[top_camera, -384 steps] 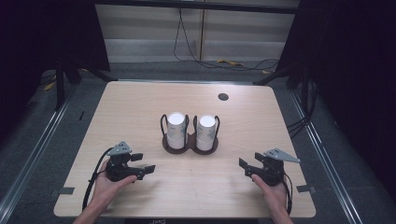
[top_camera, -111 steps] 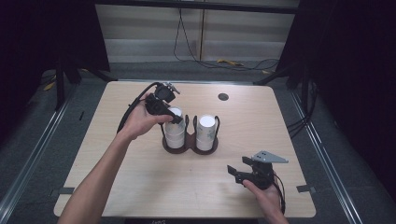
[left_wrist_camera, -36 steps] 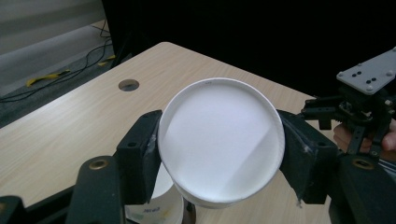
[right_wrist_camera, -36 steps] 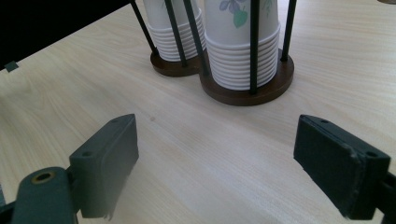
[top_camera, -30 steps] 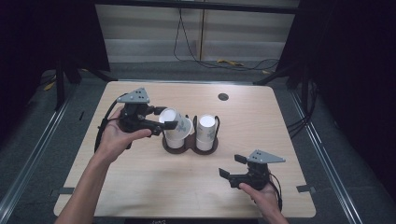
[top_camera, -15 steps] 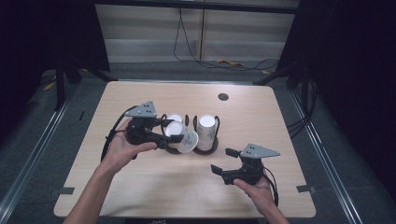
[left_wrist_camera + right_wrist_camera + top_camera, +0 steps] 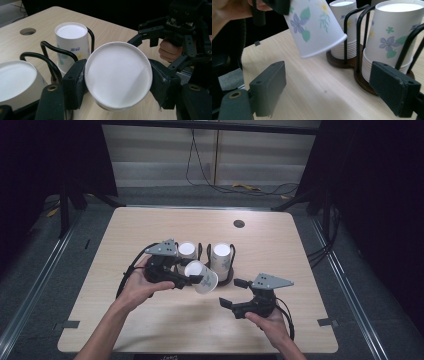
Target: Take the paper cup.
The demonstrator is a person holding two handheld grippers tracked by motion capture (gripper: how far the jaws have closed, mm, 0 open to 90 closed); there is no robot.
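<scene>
My left gripper (image 7: 187, 274) is shut on a white paper cup (image 7: 205, 279) with a flower print. The cup is tilted, mouth toward the lower right, and hangs above the table in front of the cup holder (image 7: 228, 279). In the left gripper view the cup's flat bottom (image 7: 118, 75) sits between the two pads (image 7: 75, 86). The dark holder carries two upside-down cup stacks, a left stack (image 7: 186, 251) and a right stack (image 7: 221, 258). My right gripper (image 7: 233, 293) stands open near the table's front. In its own view the held cup (image 7: 314, 27) hangs above and beyond my right gripper (image 7: 337, 92).
The wooden table (image 7: 280, 250) has a round cable hole (image 7: 239, 223) at the back. Black wire loops (image 7: 50, 62) of the holder rise around each stack. The right hand and its gripper (image 7: 180, 32) are beyond the held cup. Dark floor and rails surround the table.
The left gripper has carried the cup down and toward the near right, away from the left stack. The right gripper has shifted a little to the left.
</scene>
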